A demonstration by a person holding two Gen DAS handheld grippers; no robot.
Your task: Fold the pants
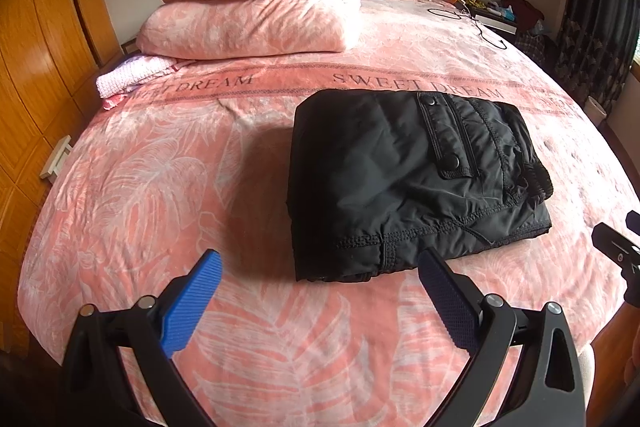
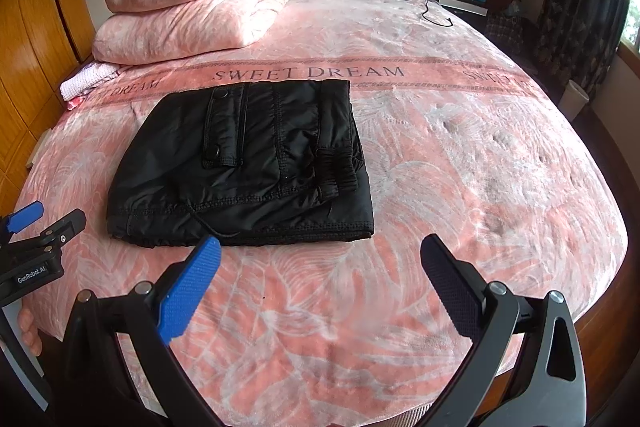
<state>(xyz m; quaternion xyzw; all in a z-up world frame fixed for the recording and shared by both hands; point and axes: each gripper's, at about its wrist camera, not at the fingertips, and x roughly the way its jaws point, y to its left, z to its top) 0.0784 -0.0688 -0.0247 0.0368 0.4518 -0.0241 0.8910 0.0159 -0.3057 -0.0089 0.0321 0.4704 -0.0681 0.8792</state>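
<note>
Black pants (image 1: 412, 179) lie folded into a compact rectangle near the foot edge of the bed (image 1: 280, 339), roughly mid-width, snap pocket flap up, elastic cuff tucked on top toward the right edge. Looks finished, probably set flat so the folds stay put. Left gripper (image 1: 320, 273) hangs just short of the pants' near edge, jaws spread wide, holding nothing. Right gripper (image 2: 320, 261) likewise released, empty, over bare cover beside the bundle's near right corner. Both sit clear of the fabric, prob. so as not to disturb it. Folded pink duvet (image 2: 192, 11) stacked at the head-left corner, well apart.
</note>
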